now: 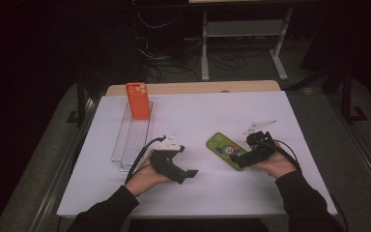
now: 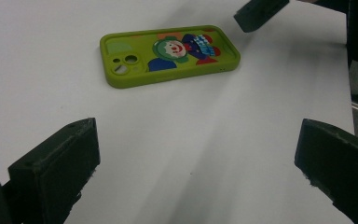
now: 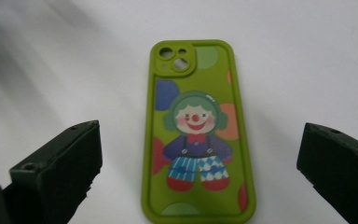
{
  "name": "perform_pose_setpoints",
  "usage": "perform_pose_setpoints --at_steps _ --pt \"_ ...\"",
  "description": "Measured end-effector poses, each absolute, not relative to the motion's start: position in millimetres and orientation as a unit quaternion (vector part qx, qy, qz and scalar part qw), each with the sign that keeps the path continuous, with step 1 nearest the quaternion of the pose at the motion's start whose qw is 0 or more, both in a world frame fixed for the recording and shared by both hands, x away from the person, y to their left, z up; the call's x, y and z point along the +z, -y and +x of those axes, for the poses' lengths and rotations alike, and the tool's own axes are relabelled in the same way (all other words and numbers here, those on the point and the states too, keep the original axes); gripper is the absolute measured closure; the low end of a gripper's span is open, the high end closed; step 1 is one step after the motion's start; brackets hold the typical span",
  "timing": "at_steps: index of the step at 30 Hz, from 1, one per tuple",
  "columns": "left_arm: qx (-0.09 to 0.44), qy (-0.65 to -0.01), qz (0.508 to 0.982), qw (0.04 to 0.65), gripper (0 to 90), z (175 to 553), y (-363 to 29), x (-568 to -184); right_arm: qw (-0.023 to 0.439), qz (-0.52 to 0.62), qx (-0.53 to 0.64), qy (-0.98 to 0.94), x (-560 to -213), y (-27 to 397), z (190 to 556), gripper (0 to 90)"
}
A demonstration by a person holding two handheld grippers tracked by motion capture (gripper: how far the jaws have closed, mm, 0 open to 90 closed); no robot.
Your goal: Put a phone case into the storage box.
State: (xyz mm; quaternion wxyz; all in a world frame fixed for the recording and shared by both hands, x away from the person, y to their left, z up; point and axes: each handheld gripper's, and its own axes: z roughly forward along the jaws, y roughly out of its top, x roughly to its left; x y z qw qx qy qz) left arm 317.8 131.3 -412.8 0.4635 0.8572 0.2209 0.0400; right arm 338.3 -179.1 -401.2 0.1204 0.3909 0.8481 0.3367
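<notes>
A green phone case [image 1: 225, 150] printed with a clown lies flat on the white table top [image 1: 198, 116], right of centre. My right gripper [image 1: 242, 152] is at its near end, open, jaws on either side of the case [image 3: 196, 135] and not touching it. My left gripper [image 1: 185, 162] is open on the table to the case's left, pointing at it with bare table between. In the left gripper view the case [image 2: 168, 55] lies ahead of the wide jaws, and one jaw of the right gripper [image 2: 260, 13] shows beyond it. An orange phone case [image 1: 138, 100] stands upright in a clear rack [image 1: 133, 137].
The clear rack runs front to back along the table's left side. A wooden strip [image 1: 198, 88] edges the back of the table. Beyond it are a white metal frame [image 1: 241, 29] and cables on the dark floor.
</notes>
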Motion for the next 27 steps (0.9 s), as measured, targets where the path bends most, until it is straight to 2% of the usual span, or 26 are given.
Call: perform_pose_setpoints --at_steps 12,27 --pt "0.039 -0.221 0.858 0.462 0.0 318 -131 -413 0.102 0.391 0.283 -0.87 -417 166 363 0.2" --pt "0.041 -0.218 0.859 0.461 0.0 317 -131 -414 0.094 0.375 0.226 -0.894 -435 149 367 7.1"
